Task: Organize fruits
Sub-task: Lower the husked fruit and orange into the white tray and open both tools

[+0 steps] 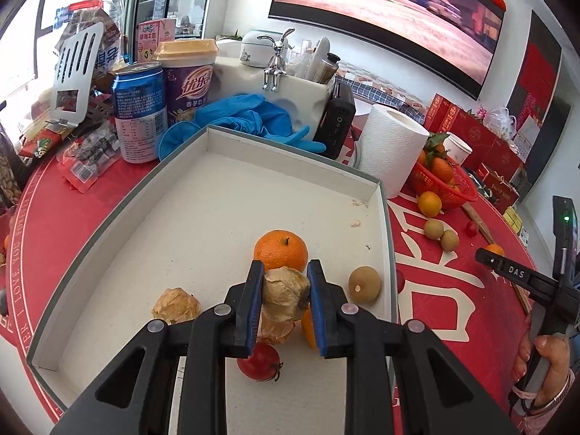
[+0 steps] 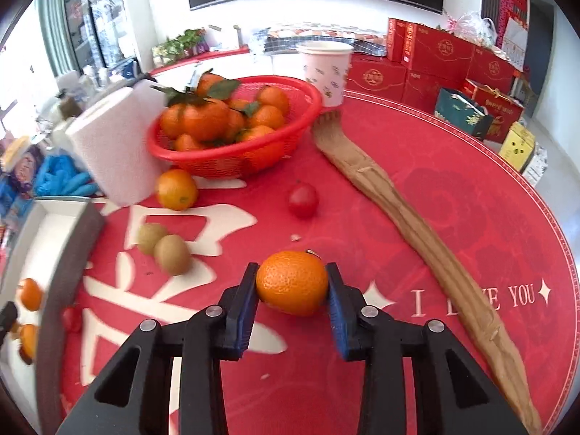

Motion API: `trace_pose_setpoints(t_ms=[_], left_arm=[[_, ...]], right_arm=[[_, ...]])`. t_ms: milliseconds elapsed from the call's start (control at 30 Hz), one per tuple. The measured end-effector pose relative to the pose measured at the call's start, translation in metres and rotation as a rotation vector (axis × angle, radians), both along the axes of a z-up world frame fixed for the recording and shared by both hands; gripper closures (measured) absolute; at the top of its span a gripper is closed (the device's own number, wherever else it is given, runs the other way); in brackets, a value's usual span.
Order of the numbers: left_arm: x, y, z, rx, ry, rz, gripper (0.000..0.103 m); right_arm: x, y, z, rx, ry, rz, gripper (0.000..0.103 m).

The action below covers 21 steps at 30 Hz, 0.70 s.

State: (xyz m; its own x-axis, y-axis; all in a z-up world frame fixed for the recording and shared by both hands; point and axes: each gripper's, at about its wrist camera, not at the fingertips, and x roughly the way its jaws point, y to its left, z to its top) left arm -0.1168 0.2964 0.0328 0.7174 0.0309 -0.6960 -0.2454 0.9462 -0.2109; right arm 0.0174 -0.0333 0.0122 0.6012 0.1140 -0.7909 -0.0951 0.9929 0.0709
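Note:
My left gripper (image 1: 284,291) is shut on a papery husked physalis (image 1: 285,291), held above the white box tray (image 1: 217,166). In the tray lie a mandarin (image 1: 281,250), a longan (image 1: 364,284), another physalis (image 1: 176,305), a cherry tomato (image 1: 260,361), and a partly hidden physalis and orange fruit under the jaws. My right gripper (image 2: 293,284) is shut on a mandarin (image 2: 292,282) over the red tablecloth. Loose on the cloth are a mandarin (image 2: 176,189), two longans (image 2: 164,246) and a cherry tomato (image 2: 303,200).
A red basket (image 2: 235,159) of leafy mandarins stands behind, with a paper towel roll (image 2: 112,152), a paper cup (image 2: 326,72) and a long wooden back scratcher (image 2: 417,224). Cans, cups, blue gloves (image 1: 250,116) and snack packs crowd behind the tray. The right gripper shows in the left wrist view (image 1: 507,272).

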Motion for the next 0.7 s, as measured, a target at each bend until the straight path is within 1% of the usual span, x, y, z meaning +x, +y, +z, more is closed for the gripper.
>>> trace_pose_setpoints(t_ms=[100, 200, 300, 400, 500, 700], left_arm=[[0.0, 0.002, -0.001, -0.011, 0.002, 0.007, 0.077], [-0.002, 0.006, 0.0, -0.007, 0.002, 0.024, 0.077], [-0.005, 0.012, 0.001, 0.001, -0.001, 0.049, 0.077], [-0.007, 0.022, -0.002, 0.005, 0.01, 0.088, 0.076], [-0.009, 0.034, -0.007, -0.023, 0.032, 0.117, 0.076], [-0.014, 0.045, -0.008, -0.043, 0.029, 0.143, 0.076]], right_arm=[[-0.016, 0.023, 0.018, 0.035, -0.027, 0.087, 0.066], [-0.029, 0.057, 0.034, 0.057, -0.048, 0.19, 0.066], [-0.041, 0.092, 0.042, 0.087, -0.045, 0.285, 0.066], [-0.046, 0.127, 0.04, 0.107, -0.016, 0.358, 0.066], [-0.047, 0.151, 0.034, 0.113, 0.004, 0.4, 0.066], [-0.052, 0.189, 0.022, 0.095, 0.033, 0.469, 0.066]])
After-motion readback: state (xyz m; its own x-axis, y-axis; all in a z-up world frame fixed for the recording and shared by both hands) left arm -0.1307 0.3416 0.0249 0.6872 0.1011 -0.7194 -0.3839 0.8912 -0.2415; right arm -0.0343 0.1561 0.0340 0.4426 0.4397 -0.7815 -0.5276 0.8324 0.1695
